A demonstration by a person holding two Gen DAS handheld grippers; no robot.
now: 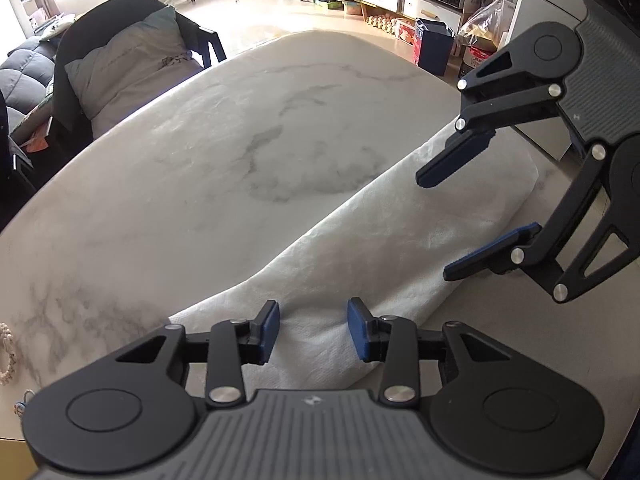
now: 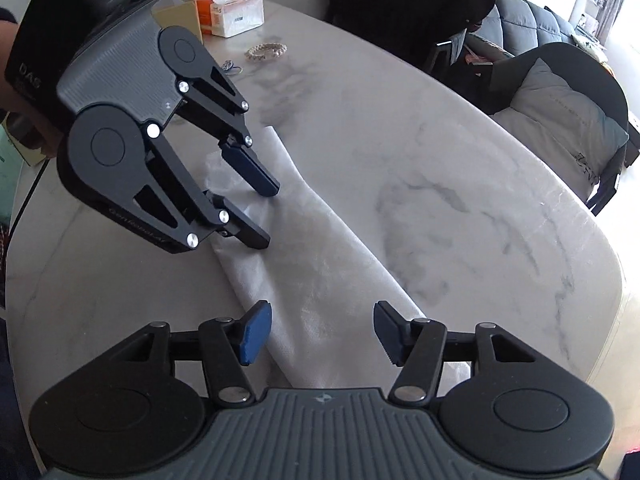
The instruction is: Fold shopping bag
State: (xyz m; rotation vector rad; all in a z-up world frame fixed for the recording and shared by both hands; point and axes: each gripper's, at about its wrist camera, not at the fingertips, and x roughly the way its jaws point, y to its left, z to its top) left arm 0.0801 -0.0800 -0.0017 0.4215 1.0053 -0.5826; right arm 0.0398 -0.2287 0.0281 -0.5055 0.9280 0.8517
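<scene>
A white shopping bag point(image 1: 384, 240) lies folded into a long narrow strip on the marble table point(image 1: 200, 160). At the bottom of the left wrist view, my left gripper point(image 1: 316, 332) stands open over one end of the strip, blue pads apart with fabric beneath them. In the right wrist view the left gripper point(image 2: 266, 216) has its fingertips down at the bag point(image 2: 320, 256), where the fabric is a little crumpled. My right gripper point(image 2: 320, 332) is open above the strip's other end and holds nothing. From the left wrist, the right gripper point(image 1: 438, 228) hangs over the bag with its jaws wide.
A tissue box point(image 2: 236, 12), a yellow carton point(image 2: 180, 20) and a bead bracelet point(image 2: 266, 51) sit at one end of the table. A black chair with a grey cushion point(image 1: 132, 68) stands against the far edge. A person's hand point(image 2: 8, 60) holds the left gripper.
</scene>
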